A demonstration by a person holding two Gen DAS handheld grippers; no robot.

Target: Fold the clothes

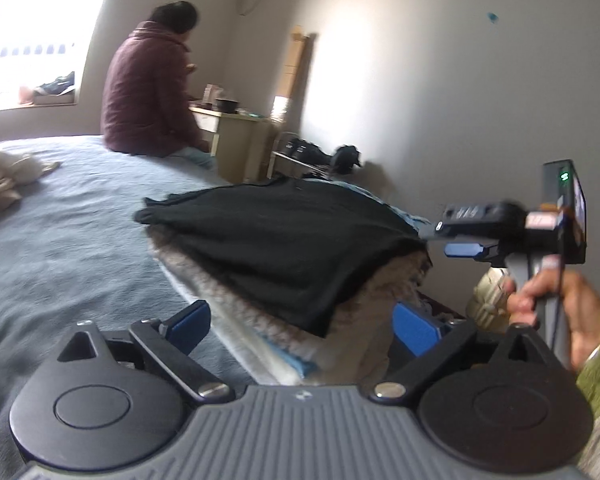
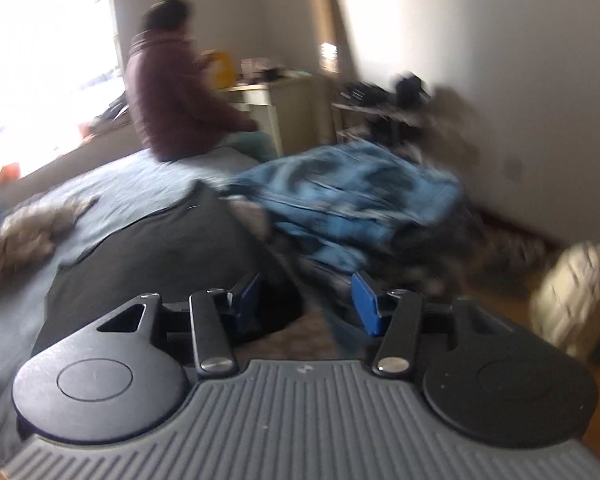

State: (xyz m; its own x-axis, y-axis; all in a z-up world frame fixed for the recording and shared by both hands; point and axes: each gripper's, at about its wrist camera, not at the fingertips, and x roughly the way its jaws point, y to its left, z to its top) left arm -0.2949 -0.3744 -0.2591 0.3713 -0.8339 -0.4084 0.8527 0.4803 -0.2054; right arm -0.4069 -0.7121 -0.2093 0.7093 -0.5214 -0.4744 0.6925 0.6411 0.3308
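Left tongs (image 1: 300, 316) stand wide apart at the near edge of the clothes stack, nothing gripped. Right tongs (image 2: 306, 300) are half apart over the black garment (image 2: 160, 256); no cloth is seen pinched, though the right view is blurred, so contact can't be ruled out. Step in hand is judged as a reach for the black garment (image 1: 276, 240) topping the stack on the bed (image 1: 60, 240). Next move calls for a grip on one edge with each tongs. Blue denim (image 2: 340, 196) lies just beyond. Farther off, a seated person (image 1: 148, 88) is seen at a small bench (image 1: 236, 136), with a window behind.
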